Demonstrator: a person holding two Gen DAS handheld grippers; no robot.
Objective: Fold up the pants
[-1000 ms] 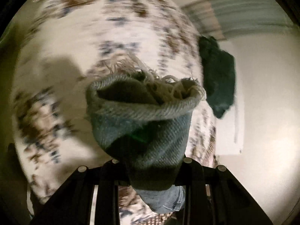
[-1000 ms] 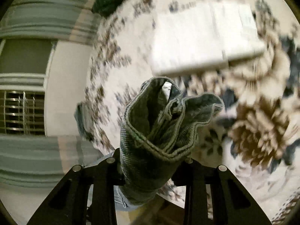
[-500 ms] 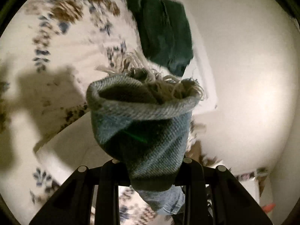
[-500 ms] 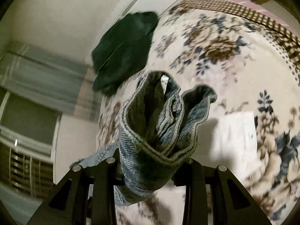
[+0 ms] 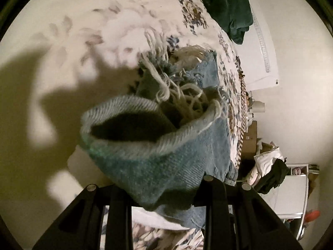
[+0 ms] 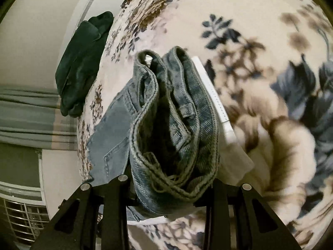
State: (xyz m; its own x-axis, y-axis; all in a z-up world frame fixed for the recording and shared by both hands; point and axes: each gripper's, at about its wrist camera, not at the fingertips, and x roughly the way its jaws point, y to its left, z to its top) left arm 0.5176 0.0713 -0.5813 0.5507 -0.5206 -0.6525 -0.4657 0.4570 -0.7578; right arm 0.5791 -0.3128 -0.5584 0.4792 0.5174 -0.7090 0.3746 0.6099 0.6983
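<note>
The pants are light blue jeans. My left gripper [image 5: 166, 191] is shut on a bunched leg end of the jeans [image 5: 158, 158] with a frayed white hem [image 5: 183, 95], close above the floral bed cover [image 5: 83, 31]. My right gripper [image 6: 168, 189] is shut on the folded waistband of the jeans [image 6: 172, 129], with belt loops showing. More denim hangs to the left of it [image 6: 112, 137], lying on the floral cover [image 6: 260, 20].
A dark green garment [image 5: 226, 6] [image 6: 83, 62] lies at the bed's far edge. A flat white sheet [image 6: 224, 125] lies under the jeans. Right of the bed stand a cardboard box [image 5: 249, 141], a pile of clothes [image 5: 268, 173] and a white cabinet [image 5: 291, 193]. Curtains [image 6: 27, 114] hang at left.
Both grippers have swung down toward the bed cover with the jeans still held. The cover now fills more of both views and the denim lies closer to it.
</note>
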